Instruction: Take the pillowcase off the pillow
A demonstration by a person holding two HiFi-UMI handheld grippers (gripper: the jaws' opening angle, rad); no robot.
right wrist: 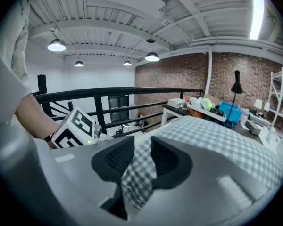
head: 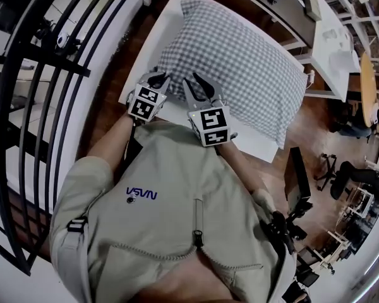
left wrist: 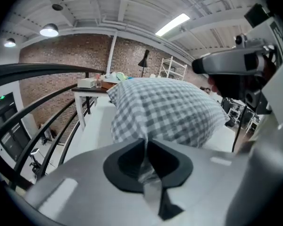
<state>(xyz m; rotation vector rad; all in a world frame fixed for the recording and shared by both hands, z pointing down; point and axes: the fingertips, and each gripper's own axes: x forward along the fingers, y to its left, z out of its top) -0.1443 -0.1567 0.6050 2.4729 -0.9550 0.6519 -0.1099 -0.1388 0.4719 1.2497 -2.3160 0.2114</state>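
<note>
left tongs point(left wrist: 145, 142) are clamping the near edge of the pillowcase point(head: 240, 62) | right tongs point(right wrist: 141, 149) are gaping, its cloth lying loose between them | pillowcase is covering the pillow point(head: 259, 84) at 12 o'clock on the table point(head: 170, 17)

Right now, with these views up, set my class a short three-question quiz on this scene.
1. True or false: the pillowcase is plain white.
2. It lies on: A a sofa; B a table; C a crate.
3. What sits between the jaws of both the left tool and the right tool?
Key: 1 false, it is checked; 2 B; 3 pillowcase cloth.
</note>
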